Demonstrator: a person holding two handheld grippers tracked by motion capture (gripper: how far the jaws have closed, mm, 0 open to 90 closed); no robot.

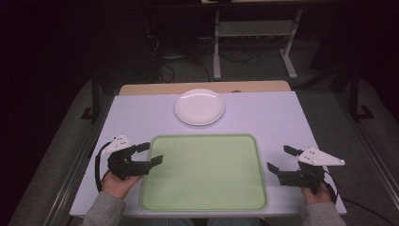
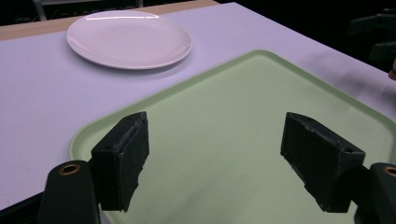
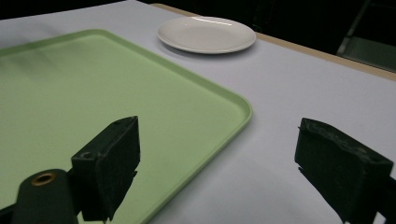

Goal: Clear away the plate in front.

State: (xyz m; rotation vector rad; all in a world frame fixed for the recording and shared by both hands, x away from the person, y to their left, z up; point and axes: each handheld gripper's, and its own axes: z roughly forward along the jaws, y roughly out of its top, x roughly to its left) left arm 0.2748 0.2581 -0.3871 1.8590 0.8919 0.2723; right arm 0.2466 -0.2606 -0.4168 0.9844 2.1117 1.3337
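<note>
A pale table (image 1: 141, 117) is seen from above, and on it a green tray (image 1: 204, 172) is laid near the person's edge. A white plate (image 1: 199, 107) is placed just beyond the far rim of the tray, apart from it, and nothing is carried on either of them. The left gripper (image 1: 153, 153) is held in the left hand (image 1: 117, 183) at the left rim of the tray, with its jaws pointed over that rim toward the middle. In the left gripper view the left gripper (image 2: 215, 158) is shown wide open, the green surface is seen between its jaws, and nothing is gripped. The right gripper (image 1: 281, 159) is held in the right hand (image 1: 316, 193) just beside the right rim of the tray, above the bare table. In the right gripper view the right gripper (image 3: 217, 161) is also spread wide, with one jaw over the tray corner and the other over the table, and nothing is held by it. The plate (image 3: 206, 34) is seen far ahead in that view, beyond the tray (image 3: 93, 93).
</note>
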